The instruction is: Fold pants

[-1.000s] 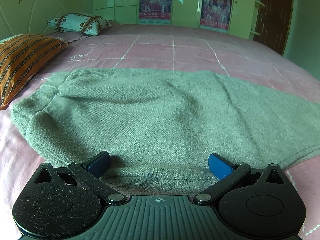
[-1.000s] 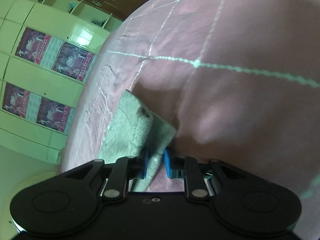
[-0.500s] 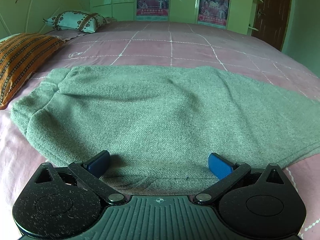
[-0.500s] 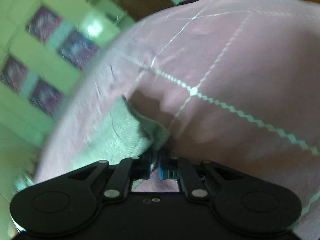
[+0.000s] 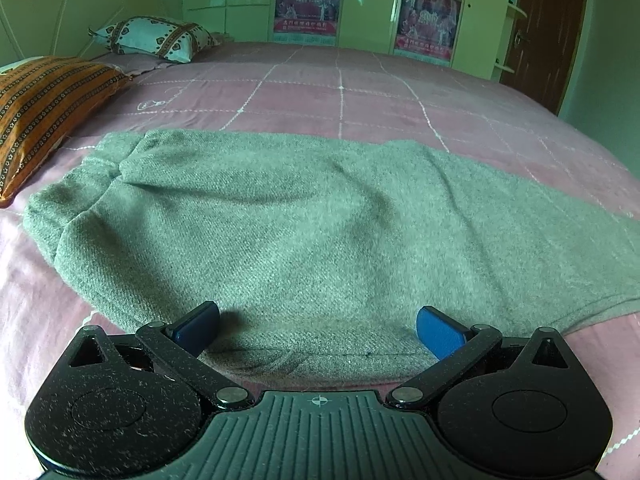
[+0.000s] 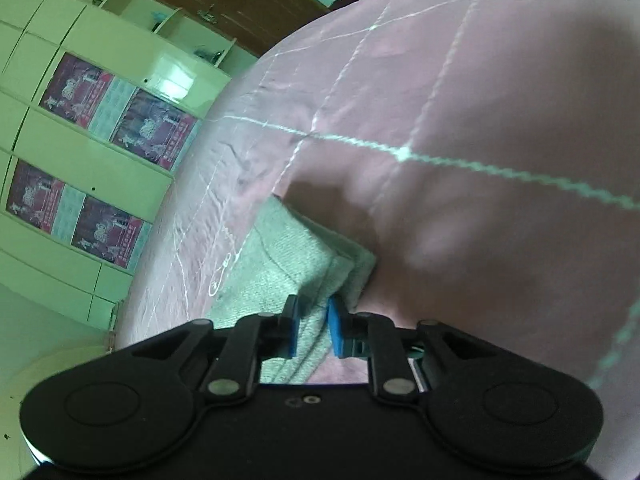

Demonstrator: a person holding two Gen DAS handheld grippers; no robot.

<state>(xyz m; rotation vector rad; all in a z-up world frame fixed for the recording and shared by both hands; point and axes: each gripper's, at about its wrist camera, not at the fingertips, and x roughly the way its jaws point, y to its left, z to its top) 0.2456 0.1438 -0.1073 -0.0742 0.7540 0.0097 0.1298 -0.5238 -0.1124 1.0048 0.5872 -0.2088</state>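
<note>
Oddly, the grey-green knitted pants [image 5: 304, 232] run off frame right, their cuff clenched in the right gripper [image 6: 312, 326], left gripper [image 5: 318, 326] released over the near hem, bare pink quilted bedspread [image 5: 340, 92] beyond.

Pants [image 5: 312, 224] lay flat on the bed [image 5: 360, 92], directly ahead of the left tongs [image 5: 318, 326], near hem between the spread pads. Two pillows: one [image 5: 44, 108] far left of the tongs, other [image 5: 154, 38] behind it. Wardrobe [image 5: 372, 0] past the bed's far edge, door [image 5: 548, 28] to its right. Right tongs [image 6: 312, 326] clamped a pant-leg end [image 6: 296, 256], rest of the leg running ahead-left; wardrobe left.
</note>
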